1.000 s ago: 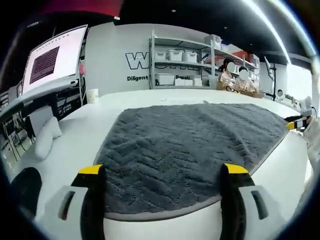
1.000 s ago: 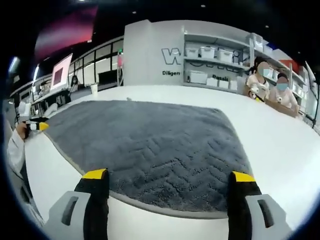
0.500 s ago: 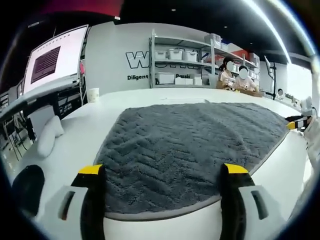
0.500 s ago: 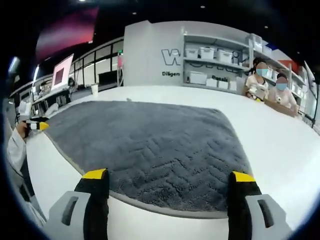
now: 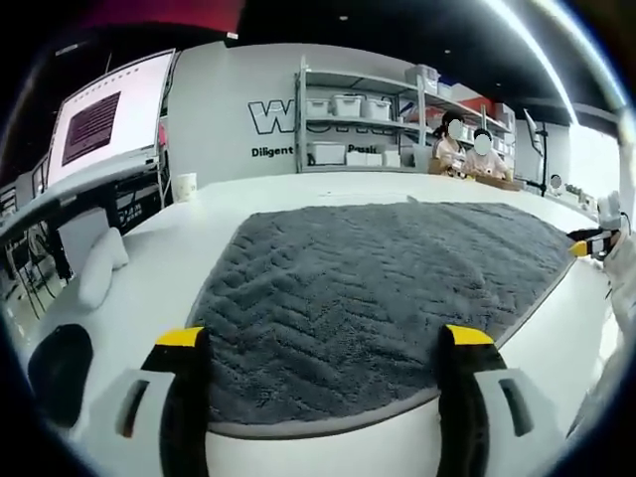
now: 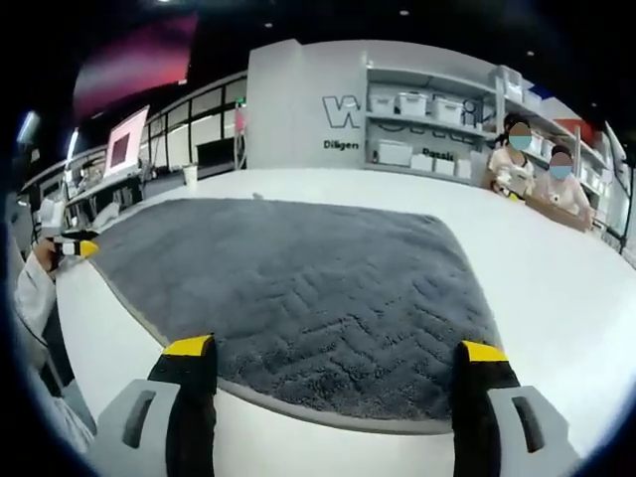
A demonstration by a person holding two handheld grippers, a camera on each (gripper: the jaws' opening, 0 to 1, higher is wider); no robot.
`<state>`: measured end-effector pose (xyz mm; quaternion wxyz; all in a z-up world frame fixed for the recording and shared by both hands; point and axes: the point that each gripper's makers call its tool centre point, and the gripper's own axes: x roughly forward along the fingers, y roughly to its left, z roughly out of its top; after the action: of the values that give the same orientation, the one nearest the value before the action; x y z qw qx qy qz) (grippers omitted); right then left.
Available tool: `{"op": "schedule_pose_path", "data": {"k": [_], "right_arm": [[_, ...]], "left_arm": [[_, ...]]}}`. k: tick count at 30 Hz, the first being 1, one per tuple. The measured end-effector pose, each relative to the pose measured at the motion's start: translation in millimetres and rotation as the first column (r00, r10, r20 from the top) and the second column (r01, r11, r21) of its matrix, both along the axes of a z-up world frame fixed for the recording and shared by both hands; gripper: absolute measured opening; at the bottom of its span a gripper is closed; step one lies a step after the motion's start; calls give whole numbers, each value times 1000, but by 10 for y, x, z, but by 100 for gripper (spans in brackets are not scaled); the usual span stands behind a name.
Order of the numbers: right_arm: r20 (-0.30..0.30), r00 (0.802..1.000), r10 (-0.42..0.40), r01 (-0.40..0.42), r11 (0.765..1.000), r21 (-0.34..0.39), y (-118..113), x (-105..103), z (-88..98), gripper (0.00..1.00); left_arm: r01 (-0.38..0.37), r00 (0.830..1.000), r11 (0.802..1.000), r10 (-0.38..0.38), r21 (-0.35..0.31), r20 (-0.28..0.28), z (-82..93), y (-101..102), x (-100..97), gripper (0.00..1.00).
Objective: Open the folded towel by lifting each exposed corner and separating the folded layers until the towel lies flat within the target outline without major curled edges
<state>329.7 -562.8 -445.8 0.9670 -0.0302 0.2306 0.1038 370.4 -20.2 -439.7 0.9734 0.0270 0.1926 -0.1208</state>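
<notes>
A grey towel (image 5: 378,288) with a herringbone weave lies spread flat on the white table (image 5: 199,238), and its near edge runs between my jaws. My left gripper (image 5: 323,343) is open just above that near edge, nothing between its fingers. The right gripper view has the same towel (image 6: 298,288) from another corner, its edges flat. There my right gripper (image 6: 336,350) stands open over the near hem, holding nothing. The other gripper's yellow tip (image 5: 581,248) peeks in at the towel's far right, and a yellow tip (image 6: 84,248) shows at the left of the right gripper view.
A paper cup (image 5: 184,189) stands at the table's far left. Shelves with white bins (image 5: 348,109) line the back wall, and two people (image 5: 467,149) sit at a far desk. A screen (image 5: 99,119) hangs at the left. A white sleeve (image 6: 35,288) shows at the left.
</notes>
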Motion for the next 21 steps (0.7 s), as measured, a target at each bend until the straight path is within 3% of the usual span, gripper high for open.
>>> {"op": "schedule_pose_path", "data": {"k": [21], "right_arm": [[-12, 1000, 15, -15, 1000, -2, -7, -94, 6, 99]], "left_arm": [[1, 1000, 1000, -1, 9, -26, 2, 1, -123, 94]]}}
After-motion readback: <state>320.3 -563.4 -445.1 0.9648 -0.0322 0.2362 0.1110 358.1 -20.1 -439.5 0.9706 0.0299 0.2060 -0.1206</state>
